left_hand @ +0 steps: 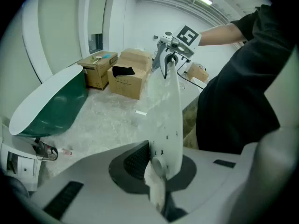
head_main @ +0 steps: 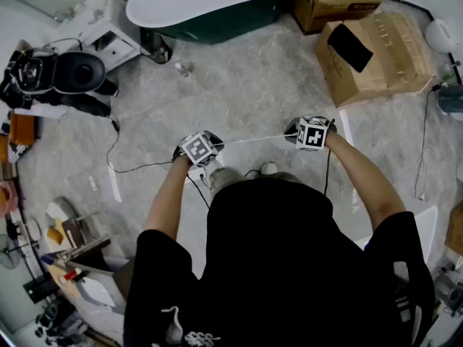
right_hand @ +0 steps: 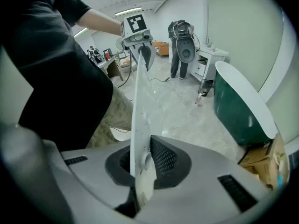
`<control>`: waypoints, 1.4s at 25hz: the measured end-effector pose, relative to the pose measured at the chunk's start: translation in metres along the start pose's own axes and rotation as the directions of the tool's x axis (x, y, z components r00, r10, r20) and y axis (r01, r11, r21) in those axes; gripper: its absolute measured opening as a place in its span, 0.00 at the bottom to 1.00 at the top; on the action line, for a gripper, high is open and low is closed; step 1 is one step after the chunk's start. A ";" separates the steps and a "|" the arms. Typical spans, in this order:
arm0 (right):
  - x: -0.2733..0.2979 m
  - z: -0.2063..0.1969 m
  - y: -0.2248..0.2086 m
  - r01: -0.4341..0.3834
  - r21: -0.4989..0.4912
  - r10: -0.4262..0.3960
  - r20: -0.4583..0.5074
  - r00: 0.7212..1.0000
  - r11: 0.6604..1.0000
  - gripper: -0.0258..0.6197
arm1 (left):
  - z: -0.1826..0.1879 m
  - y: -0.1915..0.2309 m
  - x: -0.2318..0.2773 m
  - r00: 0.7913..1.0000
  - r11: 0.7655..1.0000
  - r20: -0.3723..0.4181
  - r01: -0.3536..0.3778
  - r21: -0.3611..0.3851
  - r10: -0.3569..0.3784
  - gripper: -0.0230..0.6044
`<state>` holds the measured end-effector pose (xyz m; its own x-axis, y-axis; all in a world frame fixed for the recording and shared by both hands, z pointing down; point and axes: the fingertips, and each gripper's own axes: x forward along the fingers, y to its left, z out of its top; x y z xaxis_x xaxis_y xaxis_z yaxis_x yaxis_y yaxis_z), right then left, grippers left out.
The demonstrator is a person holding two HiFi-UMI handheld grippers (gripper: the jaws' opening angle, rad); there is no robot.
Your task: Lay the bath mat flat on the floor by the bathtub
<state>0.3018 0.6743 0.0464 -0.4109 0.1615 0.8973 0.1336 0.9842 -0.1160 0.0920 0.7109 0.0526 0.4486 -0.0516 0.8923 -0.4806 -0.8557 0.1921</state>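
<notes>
A clear, whitish bath mat hangs upright, stretched between my two grippers in front of the person's body. From above, in the head view, it shows only as a thin pale edge. My left gripper is shut on one top corner, with the mat pinched between its pads. My right gripper is shut on the other corner. Each gripper view shows the other gripper at the mat's far end. The dark green bathtub with a white rim stands ahead, across the marbled grey floor.
Two cardboard boxes stand right of the tub. To its left is a white cabinet. Black equipment sits further left. A cable trails on the floor and a small bottle lies near the tub.
</notes>
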 end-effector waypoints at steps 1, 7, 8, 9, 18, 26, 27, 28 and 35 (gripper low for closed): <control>-0.002 -0.002 0.000 0.002 -0.003 -0.002 0.000 1.000 1.000 0.09 | 0.008 -0.001 -0.003 1.000 1.000 0.014 -0.005 0.009 0.005 0.08; -0.010 -0.001 0.002 0.018 -0.024 -0.017 0.010 1.000 1.000 0.09 | 0.009 -0.001 -0.012 0.997 0.997 -0.013 -0.074 0.028 0.075 0.08; -0.011 0.002 0.003 0.020 -0.020 -0.020 0.010 1.000 1.000 0.09 | 0.009 -0.001 -0.015 0.996 0.996 -0.011 -0.084 0.027 0.084 0.08; -0.013 0.005 0.002 0.023 -0.017 -0.023 0.008 1.000 1.000 0.09 | 0.009 -0.001 -0.019 0.996 0.995 -0.007 -0.092 0.025 0.092 0.08; -0.023 -0.002 -0.021 0.040 0.007 -0.040 -0.003 0.999 0.999 0.09 | 0.031 0.012 -0.023 0.994 0.994 -0.027 -0.106 0.031 0.107 0.08; -0.017 0.003 -0.063 0.031 -0.008 -0.031 -0.021 0.999 0.999 0.09 | 0.035 0.053 -0.016 0.996 0.996 -0.026 -0.086 -0.016 0.086 0.08; -0.016 0.005 -0.072 0.034 -0.003 -0.034 -0.027 0.999 0.999 0.09 | 0.036 0.060 -0.015 0.997 0.997 -0.021 -0.080 -0.017 0.080 0.08; -0.015 0.006 -0.079 0.036 0.002 -0.036 -0.032 0.999 0.999 0.09 | 0.037 0.067 -0.014 0.997 0.997 -0.015 -0.072 -0.020 0.071 0.08; -0.008 0.014 -0.131 0.024 0.027 -0.023 -0.061 0.998 0.999 0.09 | 0.043 0.122 -0.005 0.999 0.999 0.011 -0.032 -0.032 0.033 0.08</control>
<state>0.2747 0.5452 0.0483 -0.3582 0.1346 0.9239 0.0991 0.9894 -0.1057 0.0637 0.5846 0.0538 0.4410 -0.0853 0.8934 -0.5188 -0.8365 0.1762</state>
